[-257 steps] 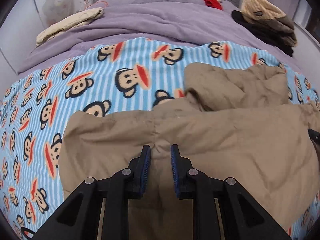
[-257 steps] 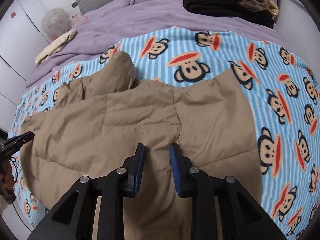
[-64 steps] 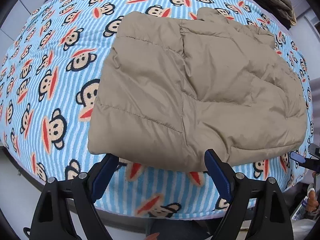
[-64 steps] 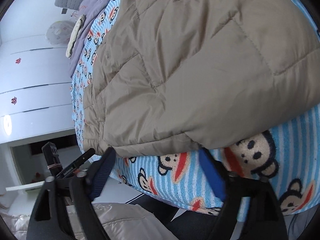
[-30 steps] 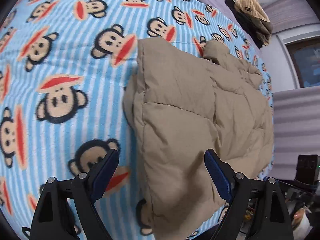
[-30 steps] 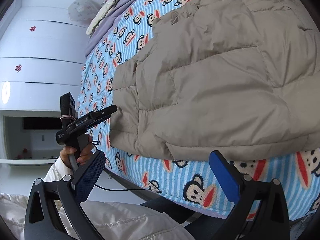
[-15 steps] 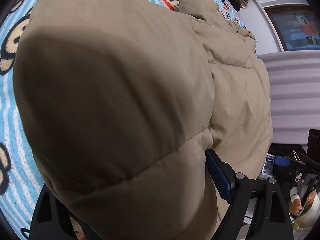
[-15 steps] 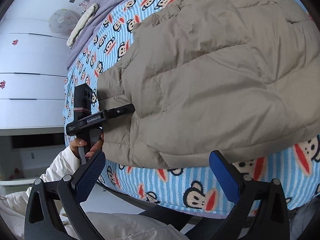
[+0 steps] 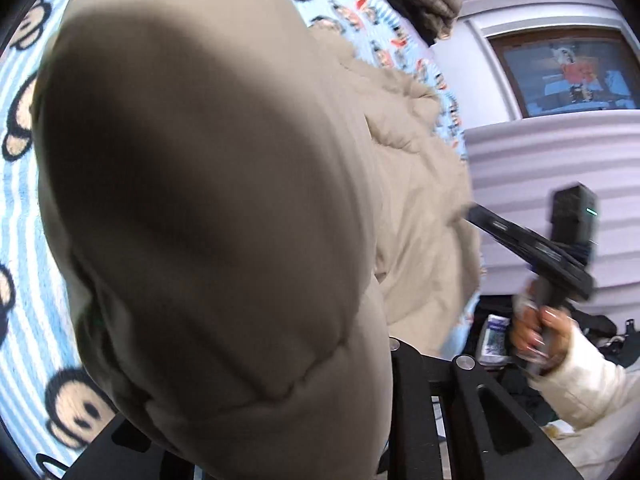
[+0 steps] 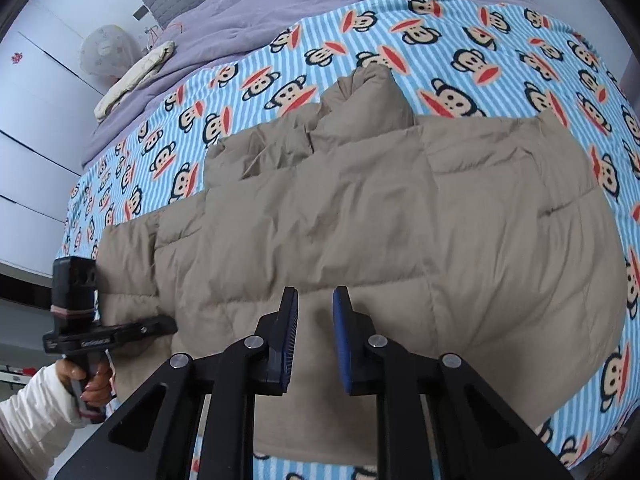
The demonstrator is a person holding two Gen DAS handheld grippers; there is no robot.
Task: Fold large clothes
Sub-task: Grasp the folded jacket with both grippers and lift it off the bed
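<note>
Beige quilted jacket swelling right up against the left wrist lens, near corner bunched over the left hand-held gripper; jaws closing, fingertips buried under the padding, so grip on the fabric likely but not confirmed here. Monkey-print blanket showing beyond the jacket's left side, right hand-held gripper at the jacket's far corner, held by a hand in a pale sleeve.

From the right wrist: jacket lying across the bed's near end on the blanket, hem just short of the bed edge. Right hand-held gripper closing over the hem, blue pads narrowly apart, a fold of padding seemingly between them. Left hand-held gripper at the jacket's left corner.

Risk: slippery, puffy shell squeezing out of a shallow pinch on either side, leaving the fold lopsided; hem close to the edge, prone to sliding off. Plenty of bare blanket beyond the jacket's collar side for folding forward.
</note>
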